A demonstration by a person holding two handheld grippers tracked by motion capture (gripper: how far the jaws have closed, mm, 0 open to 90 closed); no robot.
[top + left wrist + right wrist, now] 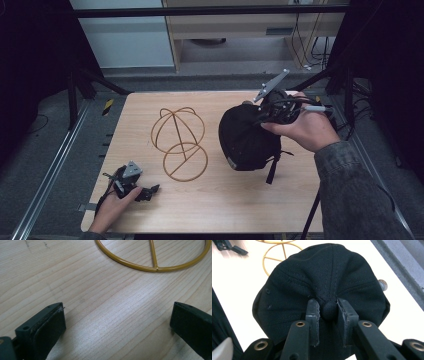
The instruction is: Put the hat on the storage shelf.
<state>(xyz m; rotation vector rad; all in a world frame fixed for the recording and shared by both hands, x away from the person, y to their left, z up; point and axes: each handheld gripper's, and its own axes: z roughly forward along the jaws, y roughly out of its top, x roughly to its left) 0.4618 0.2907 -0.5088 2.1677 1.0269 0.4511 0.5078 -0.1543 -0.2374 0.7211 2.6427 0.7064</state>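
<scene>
- Right tool point(328, 312): clamped on black cap point(324, 277) crown button; keep pinch firm.
- Left tool point(117, 322): jaws apart, idle on worktop point(100, 302).
- Wire stand point(179, 142): centre cap over dome.

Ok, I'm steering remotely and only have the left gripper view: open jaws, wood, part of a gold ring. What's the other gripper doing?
Observer: The right gripper is shut on the top button of a black cap, pinching the crown.
Operator: Is the cap on the table?
Observer: In the high view it hangs from the grip, its strap dangling toward the table.
Operator: And what's that ring part of?
Observer: A gold wire stand: a dome of hoops over that base ring, bare, left of the cap.
</scene>
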